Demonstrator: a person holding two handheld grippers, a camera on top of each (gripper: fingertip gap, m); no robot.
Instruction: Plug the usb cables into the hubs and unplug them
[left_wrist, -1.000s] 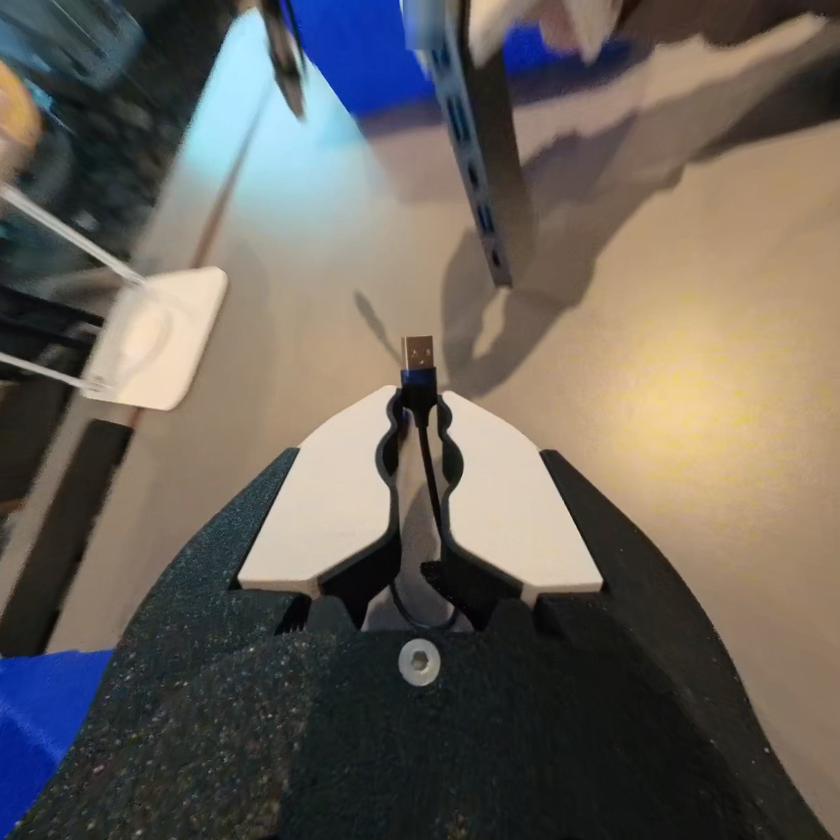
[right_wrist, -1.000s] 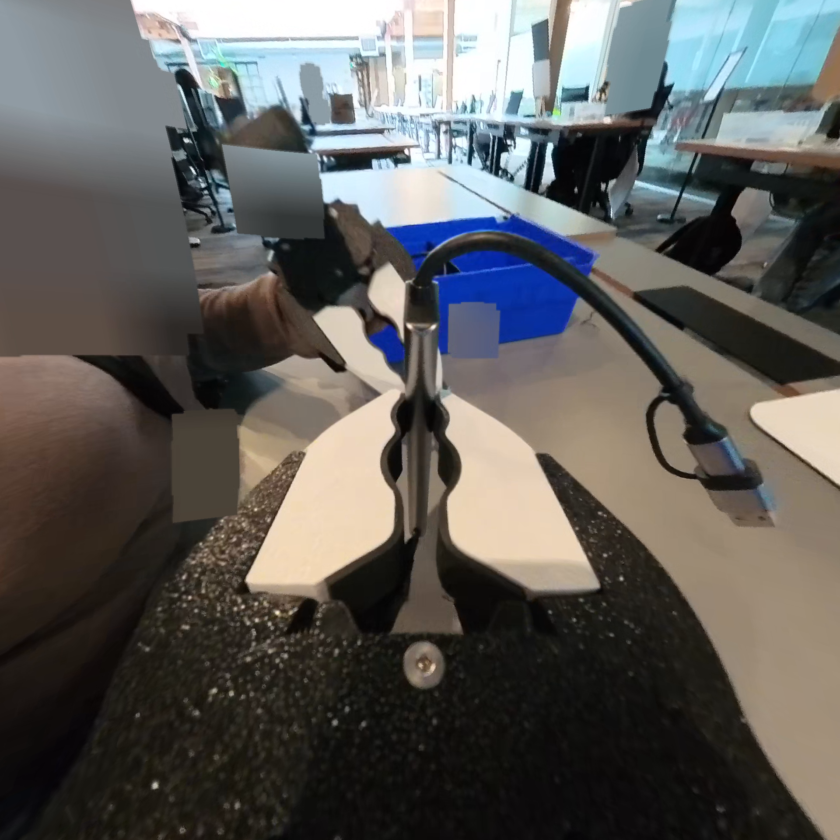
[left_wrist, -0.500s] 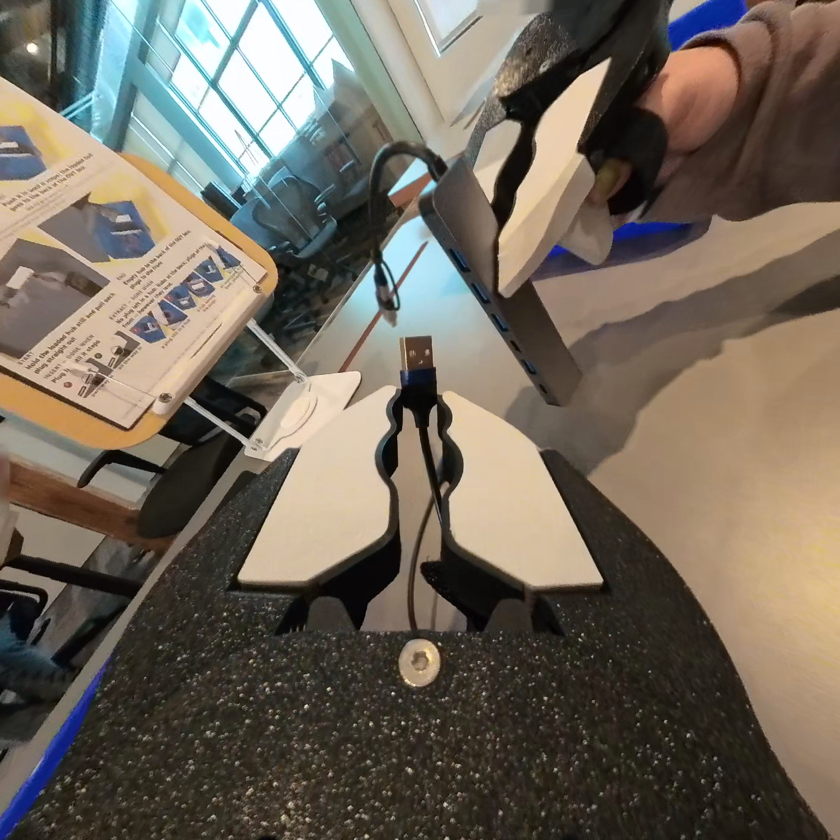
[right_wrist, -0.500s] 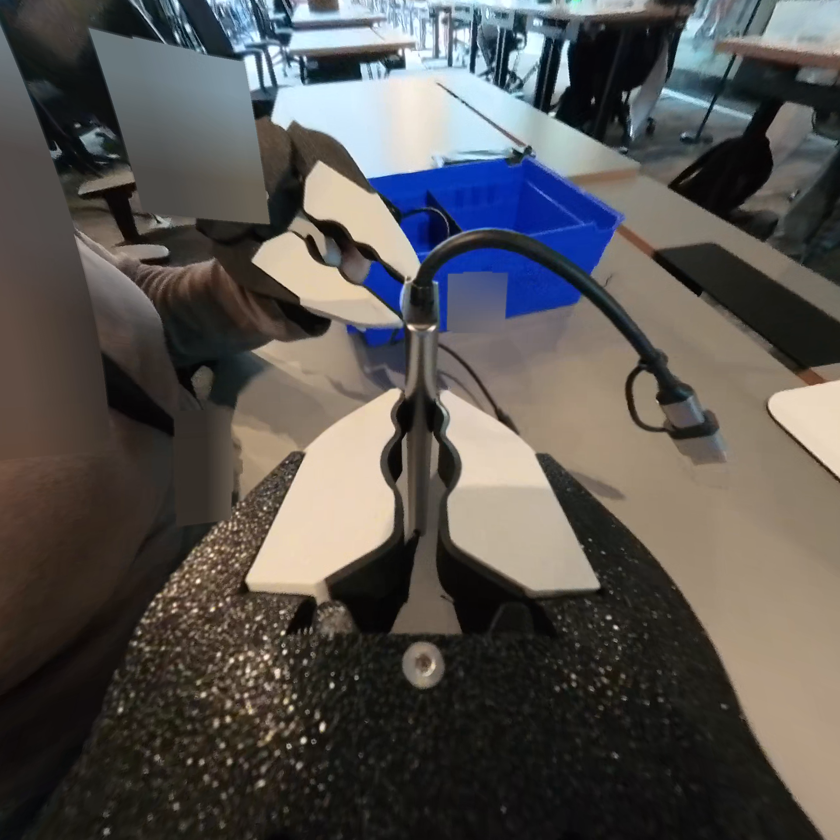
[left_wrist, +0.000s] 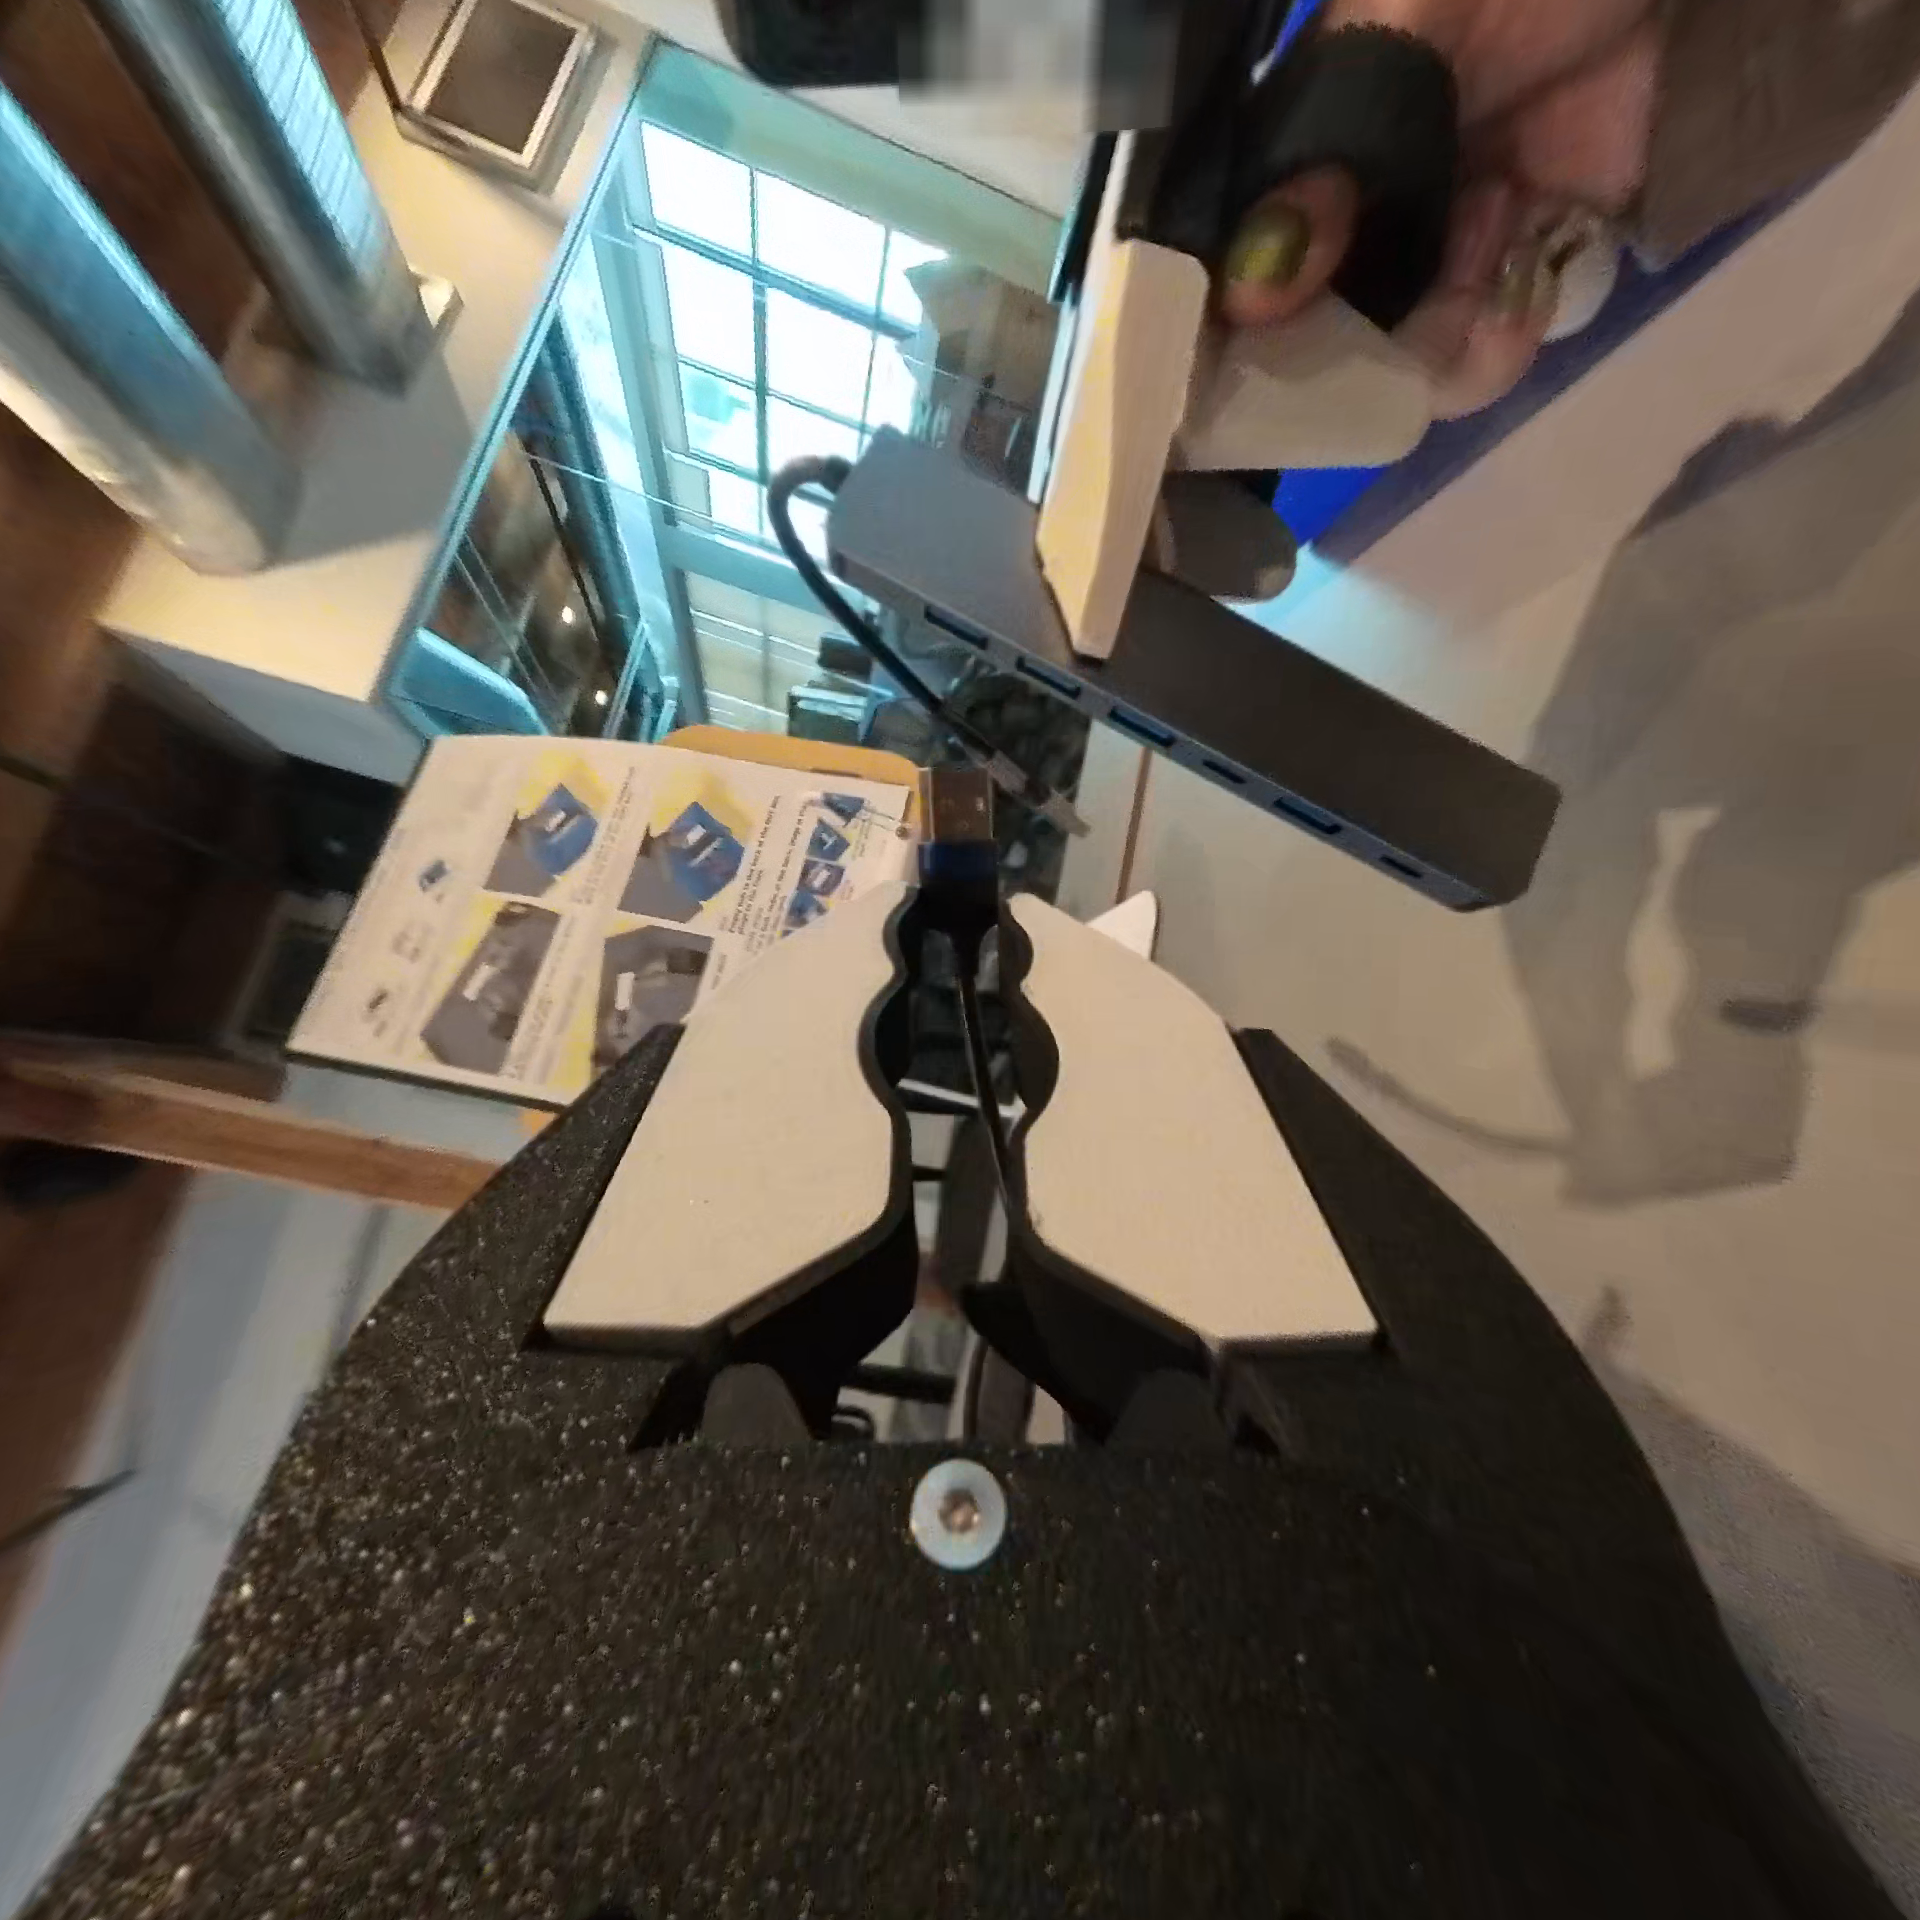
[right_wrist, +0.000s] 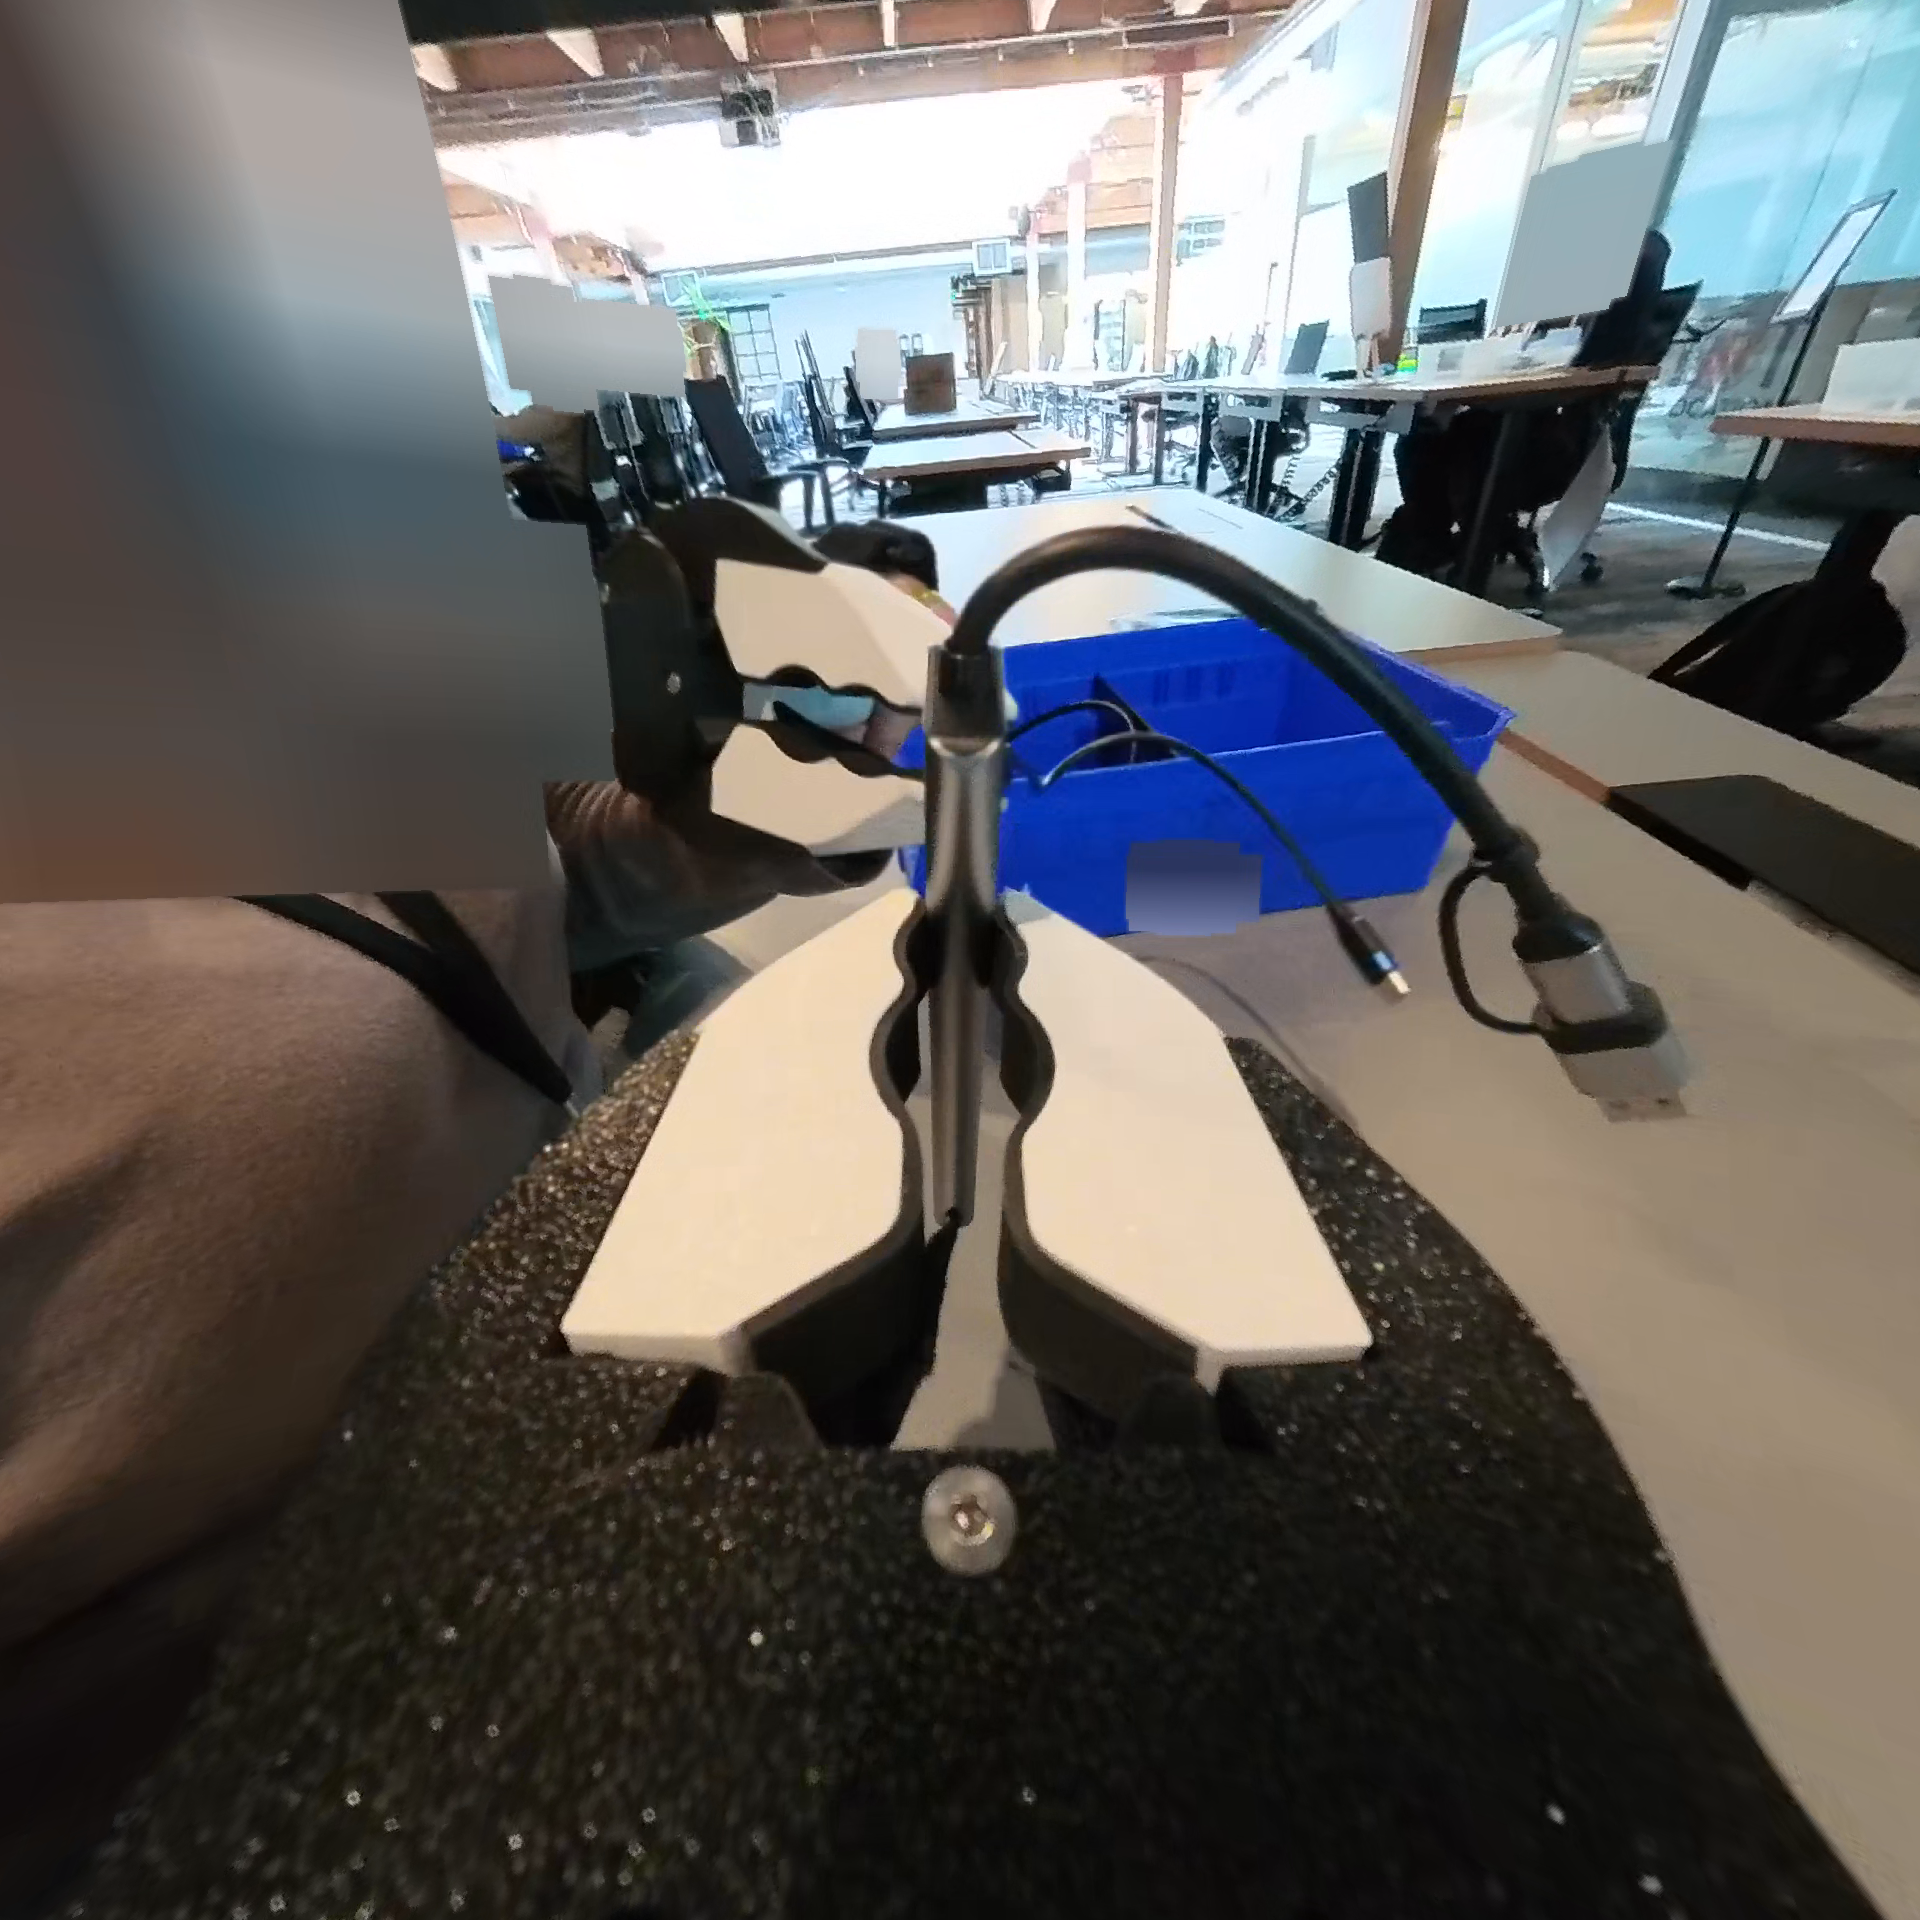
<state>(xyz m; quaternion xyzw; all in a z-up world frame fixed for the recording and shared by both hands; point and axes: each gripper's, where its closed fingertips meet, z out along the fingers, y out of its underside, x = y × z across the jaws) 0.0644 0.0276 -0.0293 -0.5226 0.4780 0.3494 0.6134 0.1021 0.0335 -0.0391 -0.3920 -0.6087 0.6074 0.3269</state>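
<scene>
My left gripper (left_wrist: 956, 909) is shut on a thin black USB cable just behind its plug (left_wrist: 958, 816), whose metal tip points forward. The dark grey hub (left_wrist: 1299, 727) hangs just beyond the plug, its row of blue ports facing it, not touching. My right gripper (right_wrist: 956, 920) is shut on the hub (right_wrist: 956, 831), seen edge-on and upright. The hub's own thick cable arcs right and ends in a grey connector (right_wrist: 1600, 1029). The left gripper (right_wrist: 821, 717) shows just left of the hub's top. The thin cable's far end (right_wrist: 1377, 961) dangles above the table.
A blue divided bin (right_wrist: 1299, 821) stands on the grey table (right_wrist: 1714, 1299) behind the hub. A black pad (right_wrist: 1787, 842) lies at the right. An instruction sheet on a stand (left_wrist: 623, 904) is beyond the left gripper. A person's sleeve (right_wrist: 208, 1143) fills the left.
The left gripper has rolled and swung up toward the hub, so the plug tip is now close under the port row. The right gripper has tilted up, still holding the hub.
</scene>
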